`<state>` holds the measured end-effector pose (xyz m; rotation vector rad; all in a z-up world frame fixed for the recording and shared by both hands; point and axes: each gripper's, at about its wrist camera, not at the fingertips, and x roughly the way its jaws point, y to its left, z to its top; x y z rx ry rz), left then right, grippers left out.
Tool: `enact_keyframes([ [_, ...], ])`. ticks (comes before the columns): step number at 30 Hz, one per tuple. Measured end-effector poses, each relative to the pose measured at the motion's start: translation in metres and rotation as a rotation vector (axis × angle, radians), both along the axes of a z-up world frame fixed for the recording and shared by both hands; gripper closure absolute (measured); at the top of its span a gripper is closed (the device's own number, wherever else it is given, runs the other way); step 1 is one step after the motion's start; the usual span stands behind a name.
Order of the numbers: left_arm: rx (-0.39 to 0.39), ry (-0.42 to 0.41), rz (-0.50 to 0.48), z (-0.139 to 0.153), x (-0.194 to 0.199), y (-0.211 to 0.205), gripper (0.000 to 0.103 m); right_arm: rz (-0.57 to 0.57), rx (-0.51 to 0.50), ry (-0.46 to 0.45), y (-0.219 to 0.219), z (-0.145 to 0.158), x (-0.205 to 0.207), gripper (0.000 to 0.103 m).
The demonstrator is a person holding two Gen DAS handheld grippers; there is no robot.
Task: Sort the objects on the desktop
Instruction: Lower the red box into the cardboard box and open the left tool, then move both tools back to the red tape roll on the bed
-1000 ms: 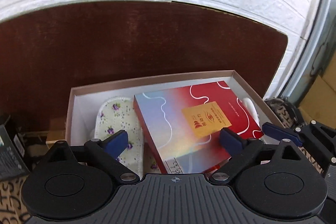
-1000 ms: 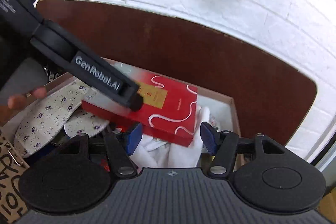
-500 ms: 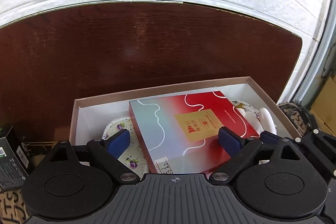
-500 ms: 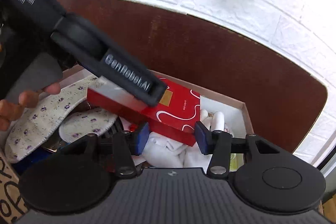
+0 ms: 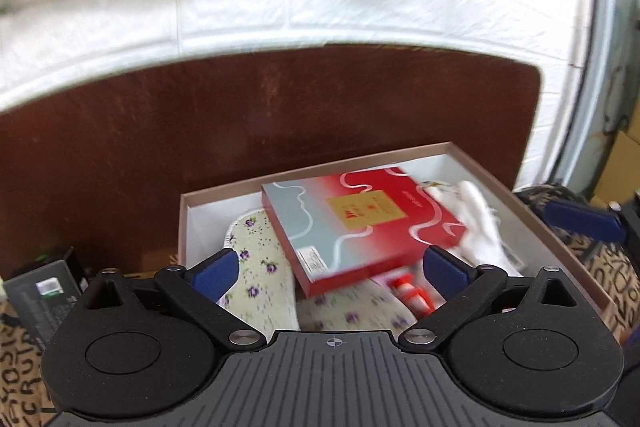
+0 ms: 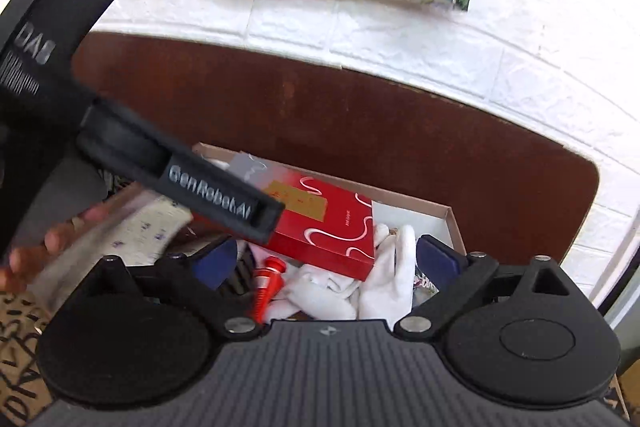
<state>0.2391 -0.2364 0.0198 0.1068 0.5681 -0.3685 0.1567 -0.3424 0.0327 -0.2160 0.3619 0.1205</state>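
**Jaws spreading wide above a crowded box**

Jaws of the left gripper (image 5: 334,269) are opening and standing about as wide as they go, with nothing pressed between the blue pads. Through that gap, the red and grey gift box (image 5: 360,227) is lying tilted across the heap in the open cardboard box (image 5: 560,227). The right gripper (image 6: 326,261) is opening too, its pads parting around bare air, gripping nothing; white gloves (image 6: 384,275) and a red ribbed piece (image 6: 268,283) are showing below and between them.

Inside the cardboard box, the gift box is resting on top of the other things, its near corner raised over a floral insole (image 5: 260,267). A second floral insole (image 5: 356,311) is lying nearer the camera, partly under the gift box. The white gloves are bunching against the right-hand end of the gift box, touching it. The red ribbed piece is lying under that box's near edge, blurred in the left wrist view.

In the right wrist view, the left gripper's black body is crossing the left side of the picture over the box, and fingers of the person's hand (image 6: 52,247) are showing at the left edge.

The cardboard box is sitting on a dark brown table (image 5: 280,115), which is standing against a white brick-pattern wall (image 6: 440,35). A dark small carton (image 5: 44,295) is standing to the left of the cardboard box, apart from it.
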Motion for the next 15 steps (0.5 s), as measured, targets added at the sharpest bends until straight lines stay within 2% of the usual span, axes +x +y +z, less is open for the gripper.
enact_keyframes([
  [5,0.015,-0.069,-0.006,0.01,-0.045,0.006,0.0,0.015,0.017,-0.025,0.019,0.016,-0.022,0.002],
  [15,-0.02,-0.054,0.023,0.011,-0.13,0.048,0.0,0.027,0.058,-0.035,0.058,0.017,-0.094,0.001],
])
